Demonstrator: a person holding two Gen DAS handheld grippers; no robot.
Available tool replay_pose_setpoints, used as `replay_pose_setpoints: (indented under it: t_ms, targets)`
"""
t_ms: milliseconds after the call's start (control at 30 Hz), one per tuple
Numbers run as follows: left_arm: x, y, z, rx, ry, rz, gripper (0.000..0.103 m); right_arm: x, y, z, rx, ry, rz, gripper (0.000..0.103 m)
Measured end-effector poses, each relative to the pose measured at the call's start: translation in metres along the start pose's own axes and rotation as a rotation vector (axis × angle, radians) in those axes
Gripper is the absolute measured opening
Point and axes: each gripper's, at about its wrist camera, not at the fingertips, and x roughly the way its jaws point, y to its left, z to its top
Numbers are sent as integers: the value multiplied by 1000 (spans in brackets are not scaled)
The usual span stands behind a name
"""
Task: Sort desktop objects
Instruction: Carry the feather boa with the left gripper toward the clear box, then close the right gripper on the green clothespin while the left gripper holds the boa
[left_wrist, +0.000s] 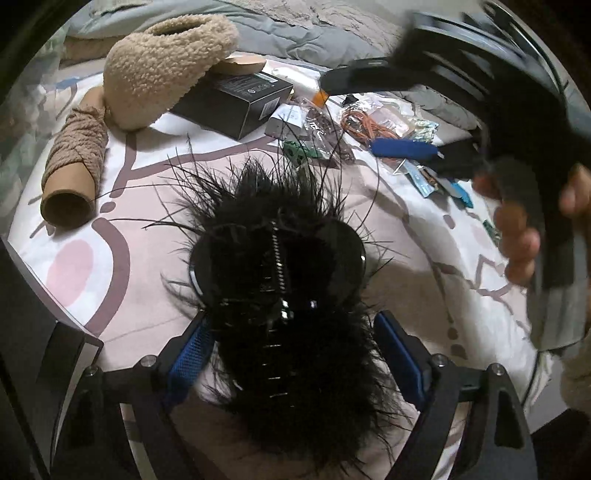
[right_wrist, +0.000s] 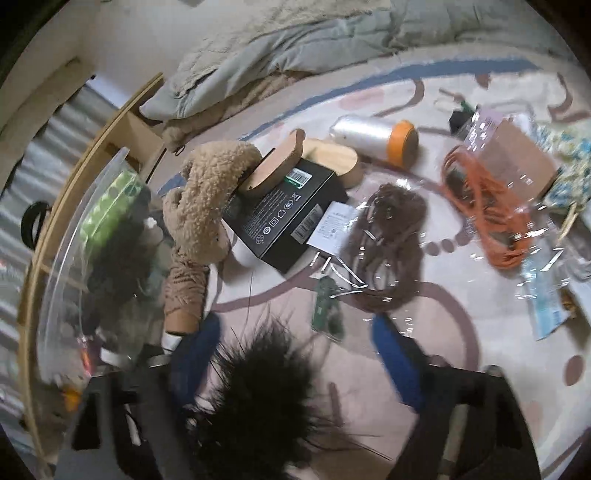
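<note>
- The left gripper (left_wrist: 291, 354) has its blue pads closed on a black feathered hair claw clip (left_wrist: 280, 295), held above the pink patterned bedsheet (left_wrist: 110, 295).
- The right gripper (right_wrist: 299, 354) is spread wide with nothing between its fingers; a hand (left_wrist: 517, 236) holds it high at the right.

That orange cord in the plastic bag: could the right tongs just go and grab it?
Probably yes. The right tongs look open and empty, and the orange cord lies on top of the bedspread ahead to the right, with nothing piled over its clear bag.
</note>
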Motion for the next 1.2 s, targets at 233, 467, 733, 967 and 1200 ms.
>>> replay_pose_setpoints:
  t_ms: [233, 467, 733, 967, 1200]
  targets:
    - [4, -4, -7, 40, -22, 39, 89, 28, 9, 11, -32, 60, -32, 46]
    - [8, -6, -8, 68, -4, 31, 98, 45, 3, 13, -49, 95, -75, 39]
    - [5, 6, -4, -25, 2, -29, 101, 53, -2, 14, -25, 100, -87, 38]
    - [-2, 24, -3, -123, -7, -104, 101, 36, -46, 20, 107, 43, -98, 37]
    - [-2, 19, -9, -106, -3, -49, 95, 21, -56, 19, 146, 7, -116, 38]
